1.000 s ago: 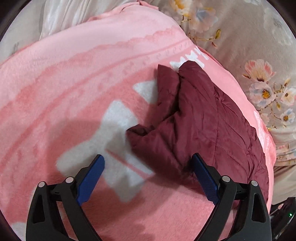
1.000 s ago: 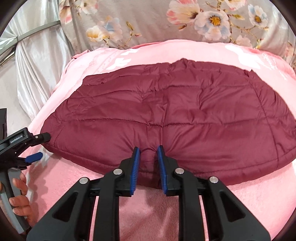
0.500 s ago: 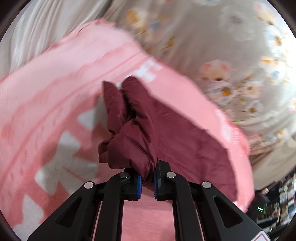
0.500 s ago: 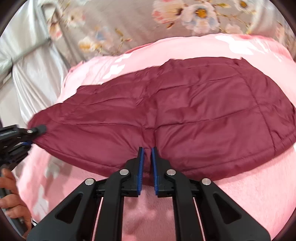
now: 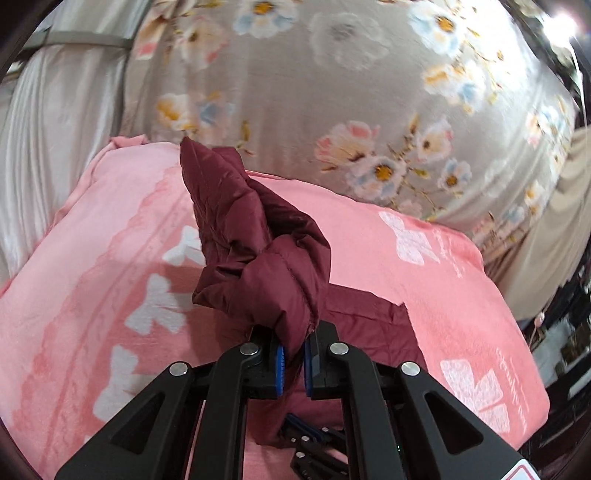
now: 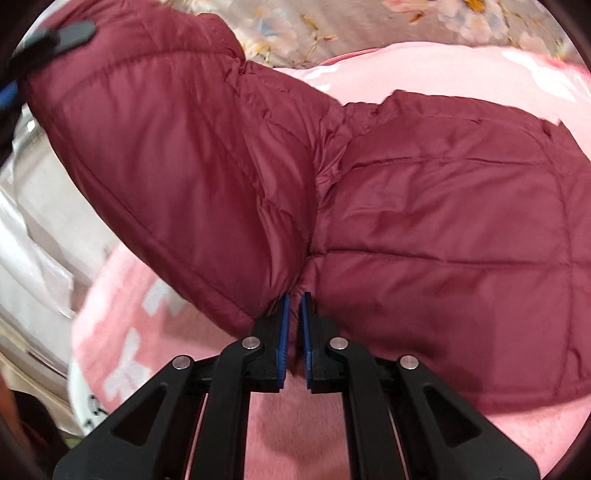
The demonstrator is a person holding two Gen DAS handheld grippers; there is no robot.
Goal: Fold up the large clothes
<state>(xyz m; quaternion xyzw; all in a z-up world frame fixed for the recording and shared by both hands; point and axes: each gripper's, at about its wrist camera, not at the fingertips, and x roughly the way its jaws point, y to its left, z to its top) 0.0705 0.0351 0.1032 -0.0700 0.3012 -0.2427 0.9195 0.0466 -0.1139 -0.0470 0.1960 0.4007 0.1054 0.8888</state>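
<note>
A maroon quilted puffer jacket point(image 6: 443, 221) lies on a pink blanket point(image 6: 424, 62). My right gripper point(image 6: 294, 321) is shut on the jacket's near hem at the middle. My left gripper point(image 5: 292, 354) is shut on a bunched corner of the same jacket point(image 5: 266, 280), held up off the blanket so the cloth rises in a folded peak. In the right wrist view that lifted half arches up to the upper left, where the left gripper's black tip point(image 6: 70, 33) pinches it. The other gripper's blue-padded fingers point(image 5: 310, 439) show low in the left wrist view.
A grey floral bedcover point(image 5: 332, 92) spreads behind the pink blanket point(image 5: 461, 295). Pale satin fabric point(image 5: 55, 129) hangs at the left. Dark clutter point(image 5: 565, 350) sits past the bed's right edge. White bedding or packaging point(image 6: 37, 240) lies off the blanket's left side.
My left gripper closed on the jacket's corner and lifted it high, rolling as it rose. The right gripper finished closing on the hem. The jacket's left half now stands up off the blanket.
</note>
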